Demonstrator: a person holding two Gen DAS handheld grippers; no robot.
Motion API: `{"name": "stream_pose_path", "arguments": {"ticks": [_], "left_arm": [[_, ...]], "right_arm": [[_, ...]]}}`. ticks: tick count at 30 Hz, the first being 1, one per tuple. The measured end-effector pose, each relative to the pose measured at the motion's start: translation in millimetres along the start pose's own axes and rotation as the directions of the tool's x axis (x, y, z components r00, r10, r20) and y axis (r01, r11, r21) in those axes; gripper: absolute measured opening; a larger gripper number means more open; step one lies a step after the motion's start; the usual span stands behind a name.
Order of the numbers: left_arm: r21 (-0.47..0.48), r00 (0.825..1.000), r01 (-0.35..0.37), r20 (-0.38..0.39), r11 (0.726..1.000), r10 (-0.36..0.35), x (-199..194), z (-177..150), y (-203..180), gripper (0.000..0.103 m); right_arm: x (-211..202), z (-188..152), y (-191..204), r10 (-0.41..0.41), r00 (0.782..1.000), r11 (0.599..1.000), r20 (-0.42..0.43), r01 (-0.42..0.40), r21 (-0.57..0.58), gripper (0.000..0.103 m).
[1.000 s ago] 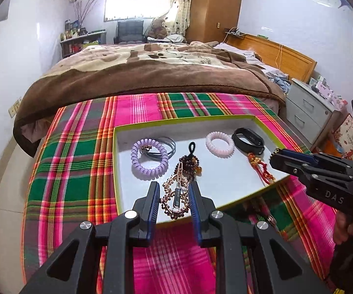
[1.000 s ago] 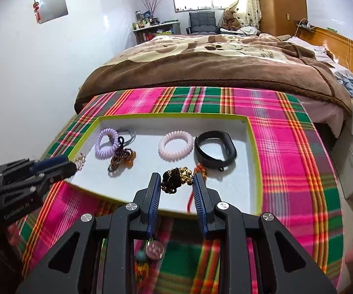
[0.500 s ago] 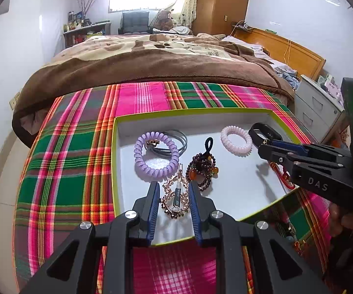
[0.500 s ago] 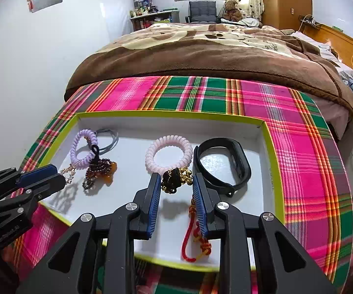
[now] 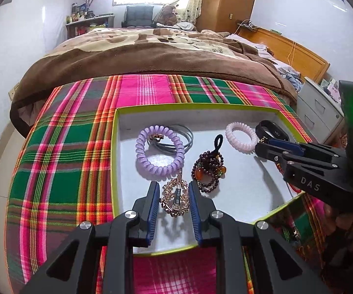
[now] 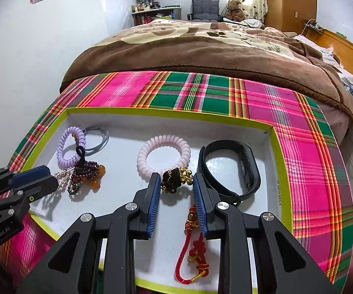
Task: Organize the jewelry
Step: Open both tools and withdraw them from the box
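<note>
A shallow green-rimmed tray sits on the plaid-covered counter at the foot of a bed, holding my jewelry. Inside lie a purple coil bracelet over a grey bangle, a dark beaded bracelet, a pink coil bracelet and a black wristband. My left hand-held gripper hangs low over the tray's near edge, jaws partly closed around a rose-gold chain bracelet; I cannot tell whether the pads actually pinch it. My right hand-held gripper brackets a black-and-gold beaded piece, its red cord trailing toward me; whether it is clamped is unclear.
</note>
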State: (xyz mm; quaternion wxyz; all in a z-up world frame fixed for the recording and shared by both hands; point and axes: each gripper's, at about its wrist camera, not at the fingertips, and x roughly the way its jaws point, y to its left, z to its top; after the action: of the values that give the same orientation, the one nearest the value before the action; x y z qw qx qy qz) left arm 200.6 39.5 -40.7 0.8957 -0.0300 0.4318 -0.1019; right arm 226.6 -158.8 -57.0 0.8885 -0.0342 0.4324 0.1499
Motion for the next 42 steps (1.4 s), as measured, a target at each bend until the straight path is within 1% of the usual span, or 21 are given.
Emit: {"name": "stream_pose_path", "arguments": {"ticks": [8,11,12,14,16,19,25,29,32,42], "left_arm": [[0.002,1.000,-0.005,0.002,1.000,0.005,0,0,-1,0.024],[-0.005,1.000,0.010,0.008,1.000,-0.010,-1,1,-1,0.025],[-0.001,1.000,0.009,0.009,1.000,-0.009,-2,1,-2,0.025],[0.006,1.000,0.003,0.012,1.000,-0.003,-3,0,-3,0.025],[-0.001,1.000,0.017,0.016,1.000,-0.017,-4,0,-4,0.025],[0.001,1.000,0.016,0.022,1.000,-0.016,-9,-1,-5,0.030],[0.003,0.998,0.026,0.049,1.000,-0.026,-25,-4,-11,0.031],[0.011,0.997,0.049,0.062,0.999,-0.049,-37,-11,-17,0.031],[0.018,0.996,0.046,0.074,0.999,-0.047,-45,-15,-21,0.031],[-0.007,0.993,0.061,0.097,0.998,-0.060,-72,-42,-24,0.031]], "right_arm": [[-1,-2,2,-0.012,1.000,1.000,0.008,0.012,0.001,0.029],[-3,-2,2,-0.008,1.000,1.000,0.017,0.008,0.004,0.030],[-4,-2,3,-0.007,1.000,1.000,0.018,0.006,0.005,0.031],[-5,-2,3,-0.003,1.000,1.000,0.021,0.003,0.003,0.040],[-7,-3,5,0.002,1.000,1.000,0.026,-0.002,-0.003,0.042],[-11,-4,6,0.007,0.999,1.000,0.036,-0.007,-0.006,0.042],[-25,-10,6,0.018,0.998,1.000,0.060,-0.018,0.003,0.042],[-38,-15,5,0.026,0.996,1.000,0.084,-0.027,0.013,0.042],[-51,-22,3,0.025,0.994,0.999,0.102,-0.027,0.019,0.043],[-86,-54,-4,0.047,0.990,0.997,0.132,-0.055,0.055,0.043]]}}
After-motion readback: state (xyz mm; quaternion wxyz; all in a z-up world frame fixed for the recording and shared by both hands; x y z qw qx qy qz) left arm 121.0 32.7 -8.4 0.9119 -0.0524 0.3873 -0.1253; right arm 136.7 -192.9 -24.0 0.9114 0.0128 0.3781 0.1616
